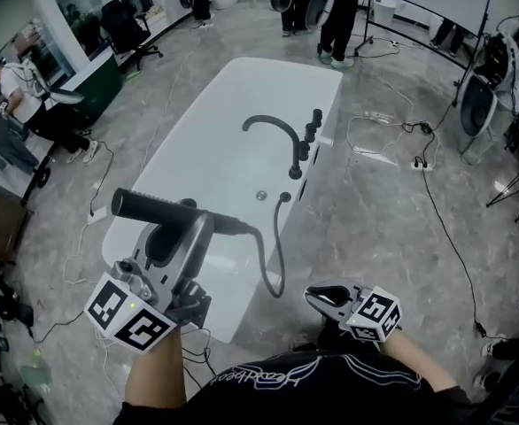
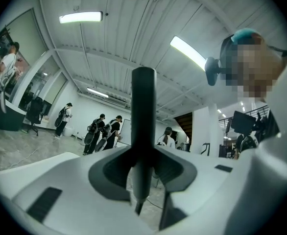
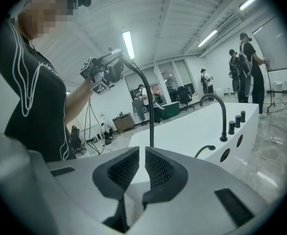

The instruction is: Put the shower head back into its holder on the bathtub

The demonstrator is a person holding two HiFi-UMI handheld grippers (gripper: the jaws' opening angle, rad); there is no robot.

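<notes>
Shower head [image 1: 149, 206] sits above the near end of the bathtub [image 1: 277, 64], clamped in the left gripper [image 1: 197, 228], with its hose [image 1: 273, 255] running to the rim. The right gripper [image 1: 323, 297] is closed on nothing. Seating it by the faucet [image 1: 273, 129] likely remains.

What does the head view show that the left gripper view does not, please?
Only the head view shows the bathtub, its faucet and the shut, empty right gripper. Only the left gripper view shows the ceiling lights. Both show the shower head clamped between the fingers of the left gripper, with people standing in the background.
</notes>
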